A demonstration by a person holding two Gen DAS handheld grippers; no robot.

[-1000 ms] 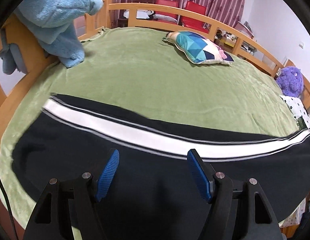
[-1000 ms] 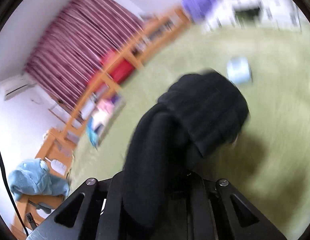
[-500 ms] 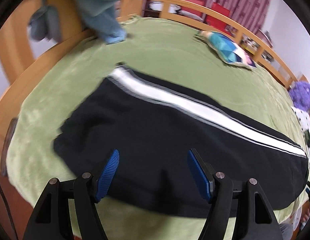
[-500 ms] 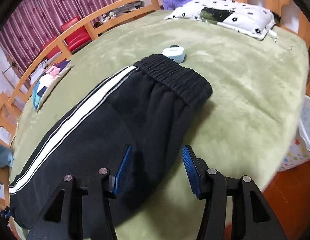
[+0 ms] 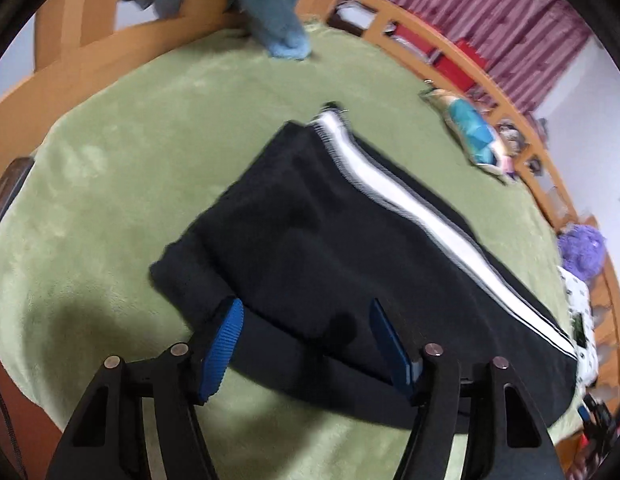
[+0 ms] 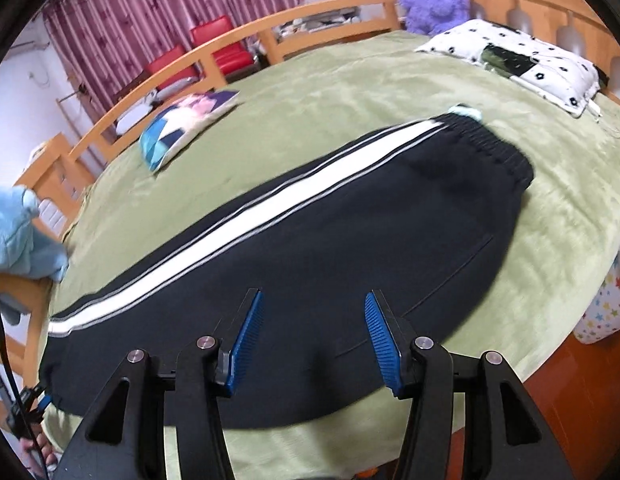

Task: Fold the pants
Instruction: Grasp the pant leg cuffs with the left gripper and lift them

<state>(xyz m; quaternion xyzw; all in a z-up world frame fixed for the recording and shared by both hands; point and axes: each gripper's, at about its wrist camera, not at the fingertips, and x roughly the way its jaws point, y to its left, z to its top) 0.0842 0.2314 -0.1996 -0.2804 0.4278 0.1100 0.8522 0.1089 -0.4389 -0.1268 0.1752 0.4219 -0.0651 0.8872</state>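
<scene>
Black pants with a white side stripe lie flat, folded lengthwise, on the green bed cover. Their elastic waistband is at the right end. In the left wrist view the pants show their leg cuffs nearest me. My left gripper is open and empty, just above the pants' near edge by the cuffs. My right gripper is open and empty over the near edge at mid-length.
A blue patterned cushion and a white spotted pillow lie on the bed. A purple plush toy sits by the wooden rail. A light-blue fleece hangs over the footboard. A small pale object lies behind the waistband.
My right gripper let go of the waistband, opened, and drew back along the pants. My left gripper swung left toward the leg cuffs, staying open.
</scene>
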